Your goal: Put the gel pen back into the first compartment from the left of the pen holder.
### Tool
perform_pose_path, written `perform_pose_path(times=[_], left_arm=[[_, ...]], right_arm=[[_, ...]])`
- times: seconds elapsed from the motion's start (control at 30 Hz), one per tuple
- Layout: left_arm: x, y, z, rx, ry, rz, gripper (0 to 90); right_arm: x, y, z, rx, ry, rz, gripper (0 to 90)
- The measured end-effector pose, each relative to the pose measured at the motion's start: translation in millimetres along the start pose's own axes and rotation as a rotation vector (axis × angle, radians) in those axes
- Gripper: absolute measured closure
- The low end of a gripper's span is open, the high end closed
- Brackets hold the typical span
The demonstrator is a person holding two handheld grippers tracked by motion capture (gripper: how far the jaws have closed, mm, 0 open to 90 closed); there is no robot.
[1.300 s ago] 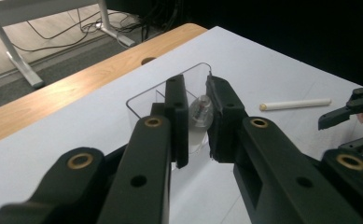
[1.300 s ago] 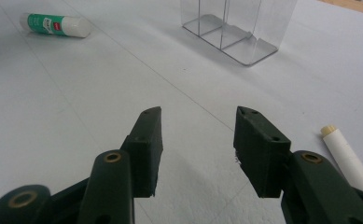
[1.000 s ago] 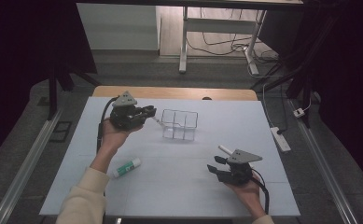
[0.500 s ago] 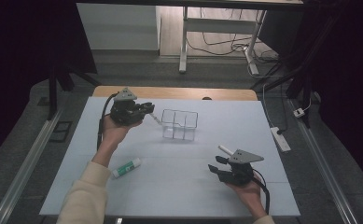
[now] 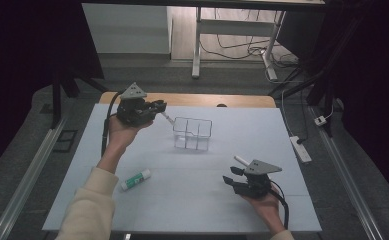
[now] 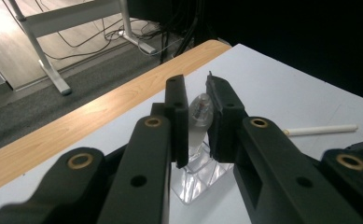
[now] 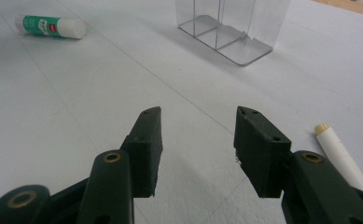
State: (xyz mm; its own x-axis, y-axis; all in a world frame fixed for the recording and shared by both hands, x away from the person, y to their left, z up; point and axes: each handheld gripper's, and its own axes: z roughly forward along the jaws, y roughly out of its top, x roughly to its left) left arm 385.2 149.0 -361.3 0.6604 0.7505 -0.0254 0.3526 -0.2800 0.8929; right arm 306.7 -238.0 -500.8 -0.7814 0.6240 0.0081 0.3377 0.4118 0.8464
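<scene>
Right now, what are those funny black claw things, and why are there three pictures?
Those claws are grippers, tools with two black jaws, and a person holds one in each hand. One picture comes from a camera high above the table. The other two come from little cameras riding on each gripper, looking along its jaws.

The left gripper is raised over the table and squeezes a small clear pen-like thing between its jaws. Just beyond it stands a clear plastic box with compartments.

The right gripper rests low near the person, with its jaws open and nothing in them. A white stick lies right beside it. A glue stick with a green label lies farther off, on the left side of the table.
</scene>
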Motion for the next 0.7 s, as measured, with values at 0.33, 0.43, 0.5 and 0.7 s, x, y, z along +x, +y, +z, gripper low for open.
perform_pose_path(times=[0.33,0.43,0.5,0.7], left_arm=[[-6.4,1.6,37.8,0.058,0.011,0.012,79.4],[-6.2,-2.6,50.4,0.093,0.042,0.019,79.1],[-4.2,-5.2,55.2,0.100,0.037,0.005,79.2],[-8.8,-11.9,64.5,0.125,0.025,0.025,53.0]], right_arm=[[0.6,-0.5,0.0,-0.004,0.003,0.003,51.0],[0.5,-0.5,-0.8,-0.003,0.003,0.002,51.0],[0.4,-0.7,-1.3,-0.002,0.002,0.002,50.9],[-0.3,-1.9,-1.8,-0.005,0.001,0.005,50.9]])
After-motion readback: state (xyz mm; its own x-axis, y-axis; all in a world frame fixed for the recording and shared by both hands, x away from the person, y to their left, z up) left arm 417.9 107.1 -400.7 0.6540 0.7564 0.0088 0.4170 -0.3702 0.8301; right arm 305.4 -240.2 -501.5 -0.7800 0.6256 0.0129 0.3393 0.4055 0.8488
